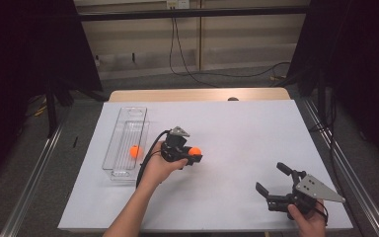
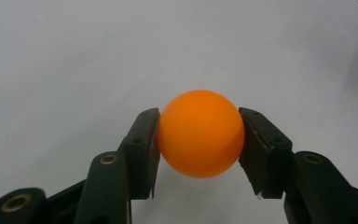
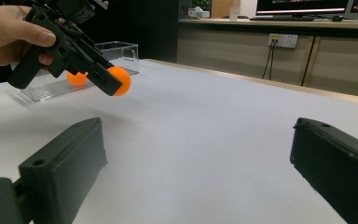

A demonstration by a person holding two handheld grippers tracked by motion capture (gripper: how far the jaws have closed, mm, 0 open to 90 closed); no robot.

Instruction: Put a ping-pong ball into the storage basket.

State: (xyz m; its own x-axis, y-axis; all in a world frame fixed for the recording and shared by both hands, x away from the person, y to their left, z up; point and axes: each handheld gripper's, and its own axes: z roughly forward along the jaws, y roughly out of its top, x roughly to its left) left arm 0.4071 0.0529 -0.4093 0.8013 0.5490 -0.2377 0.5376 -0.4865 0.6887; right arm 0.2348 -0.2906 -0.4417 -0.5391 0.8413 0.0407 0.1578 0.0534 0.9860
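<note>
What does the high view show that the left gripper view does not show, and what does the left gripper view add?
The high view shows a clear tray with a second orange ball inside, and the right gripper, jaws open and holding nothing. The left gripper view shows close up how both pads press the sides of the held orange ball. Both views share that ball, the left gripper and the white table cover.

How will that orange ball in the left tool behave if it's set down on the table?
The orange ball is round and smooth, so it would likely roll across the flat white table. It looks like a light, hollow ping-pong ball. The left tool pinches only its sides, so it could slip.
</note>
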